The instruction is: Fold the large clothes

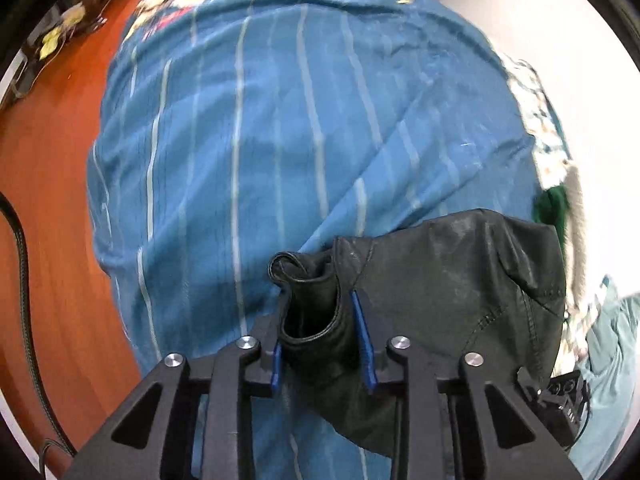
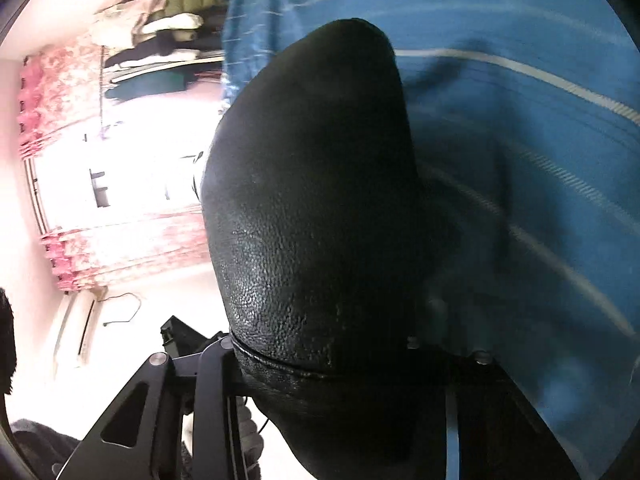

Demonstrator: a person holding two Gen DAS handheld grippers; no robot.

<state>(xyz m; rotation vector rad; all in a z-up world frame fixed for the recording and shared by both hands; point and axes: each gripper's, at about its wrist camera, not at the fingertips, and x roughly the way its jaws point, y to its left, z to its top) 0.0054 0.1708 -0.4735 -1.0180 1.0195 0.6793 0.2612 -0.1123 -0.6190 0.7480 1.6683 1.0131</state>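
Black leather garment (image 1: 460, 280): lies on a blue striped cloth (image 1: 280, 120); a bunched fold sits between the left gripper's pads.
Left gripper (image 1: 322, 344): clamped on that fold.
Right gripper (image 2: 320, 360): leather fills its jaws; grip cannot be told.
Tabletop (image 1: 52, 200): reddish wood, left of the cloth.

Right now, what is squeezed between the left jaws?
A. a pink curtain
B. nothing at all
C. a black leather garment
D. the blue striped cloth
C: in the left wrist view the left gripper has a bunched fold of the black leather garment pinched between its blue pads, while the blue striped cloth lies spread out beneath it.
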